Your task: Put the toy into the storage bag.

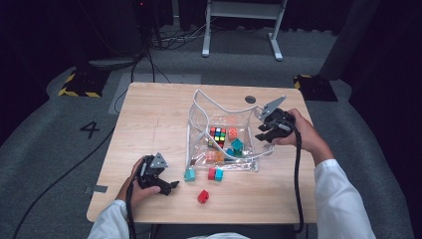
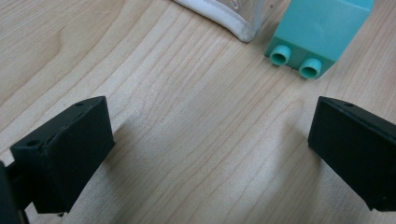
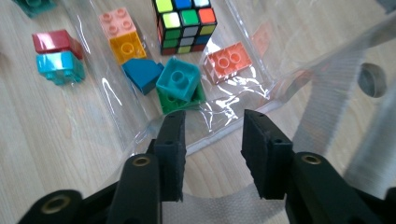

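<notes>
1. High view: wooden table (image 1: 149,119) at frame centre; clear plastic pouch (image 1: 201,117) with white trim lies right of centre, mouth toward the lower edge.
2. Inside the pouch: Rubik's cube (image 1: 218,135) mid-pouch, an orange brick (image 1: 232,132) just right of it, teal brick (image 1: 237,145) below that.
3. Outside the pouch, just below its lower edge: light teal brick (image 1: 189,174), a red and cyan brick pair (image 1: 215,174). Red brick (image 1: 203,196) sits alone, lower centre.
4. Right gripper (image 1: 263,133) at the pouch's right edge, held in the person's right hand (image 1: 298,132).
5. Right gripper view: jaws parted by a modest gap, nothing pinched between the pads; the pouch's clear rim and white strap (image 3: 327,98) lie just under and beyond the tips.
6. Left gripper (image 1: 171,185) at lower left of the table, well apart from the pouch.
7. Left gripper view: jaws wide, bare wood between them; the light teal brick lies at upper right, studs facing the camera, beside the pouch's white corner.
</notes>
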`<move>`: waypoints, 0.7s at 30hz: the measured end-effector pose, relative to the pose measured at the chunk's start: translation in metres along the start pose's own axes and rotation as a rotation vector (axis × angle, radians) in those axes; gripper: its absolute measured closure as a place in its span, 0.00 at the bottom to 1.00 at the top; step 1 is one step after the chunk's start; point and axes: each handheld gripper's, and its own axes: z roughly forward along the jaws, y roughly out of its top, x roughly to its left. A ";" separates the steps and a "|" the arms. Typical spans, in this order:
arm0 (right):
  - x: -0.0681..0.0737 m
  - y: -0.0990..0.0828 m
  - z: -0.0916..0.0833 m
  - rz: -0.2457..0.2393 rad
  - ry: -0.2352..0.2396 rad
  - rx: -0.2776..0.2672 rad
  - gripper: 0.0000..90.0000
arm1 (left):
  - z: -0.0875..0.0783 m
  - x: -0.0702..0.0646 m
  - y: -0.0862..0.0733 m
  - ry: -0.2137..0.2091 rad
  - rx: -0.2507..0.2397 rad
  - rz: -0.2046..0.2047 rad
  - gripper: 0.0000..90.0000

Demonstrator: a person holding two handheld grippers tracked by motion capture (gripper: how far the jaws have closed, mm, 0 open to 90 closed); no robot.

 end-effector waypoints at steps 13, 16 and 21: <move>0.011 -0.036 -0.057 0.084 -0.118 -0.301 0.39 | 0.000 0.000 0.000 0.000 0.001 0.001 0.00; 0.018 -0.050 -0.066 0.131 -0.152 -0.329 0.37 | 0.000 0.000 0.000 0.000 0.001 0.000 0.00; 0.030 -0.074 -0.073 0.168 -0.185 -0.376 0.33 | 0.000 0.000 0.000 0.001 0.001 0.000 0.00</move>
